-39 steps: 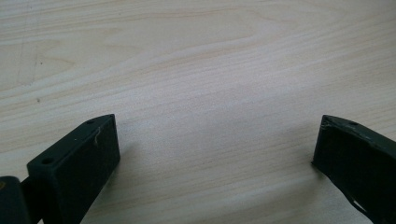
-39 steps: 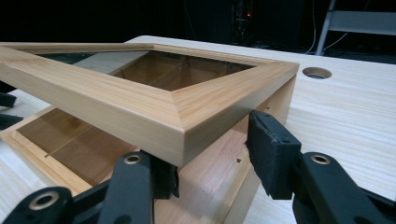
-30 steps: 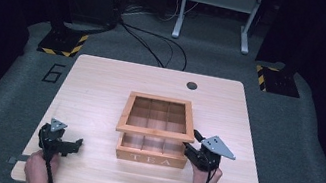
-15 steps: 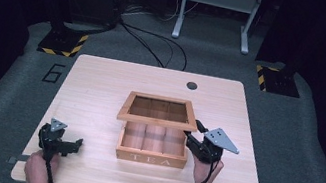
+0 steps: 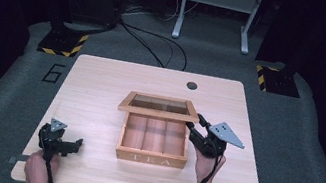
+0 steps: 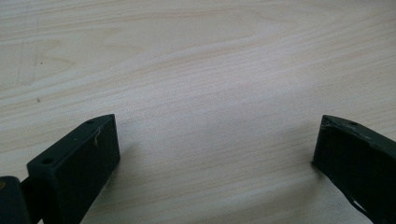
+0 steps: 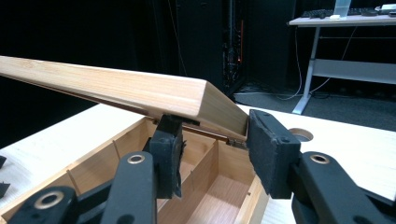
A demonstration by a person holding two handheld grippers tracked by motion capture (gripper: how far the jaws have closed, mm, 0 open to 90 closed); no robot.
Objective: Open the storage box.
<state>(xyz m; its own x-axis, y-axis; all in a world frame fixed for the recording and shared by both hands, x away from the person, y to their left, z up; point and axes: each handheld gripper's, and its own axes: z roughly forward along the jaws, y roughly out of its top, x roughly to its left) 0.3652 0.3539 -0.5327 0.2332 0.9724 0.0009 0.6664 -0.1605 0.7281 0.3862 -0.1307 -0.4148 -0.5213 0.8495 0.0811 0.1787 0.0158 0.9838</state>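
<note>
My right tongs [image 7: 212,154] are clamped on the right edge of the lid [image 5: 159,106] of the tea box [image 5: 154,140] — one jaw under the frame, the other pressed on its outer side, seen close in the right gripper view. The jaws have just been closing, with the lid's edge between them. The lid [image 7: 116,91] is lifted at its near edge and tilts up, hinged along the far side of the box. Its pane shows the wood beneath in the high view.

The box sits in the middle of the bench [image 5: 101,85], its front panel lettered TEA facing me. Inside I see three bare compartments [image 5: 155,135] side by side, split by thin wooden dividers [image 7: 212,163].

My left tongs [image 5: 74,146] rest low at the near left corner of the bench, well apart from the box. In the left gripper view their jaws stand wide, with plain wood grain between them — nothing held.

A round hole [image 5: 192,85] lies in the bench toward the far edge, right of centre.
</note>
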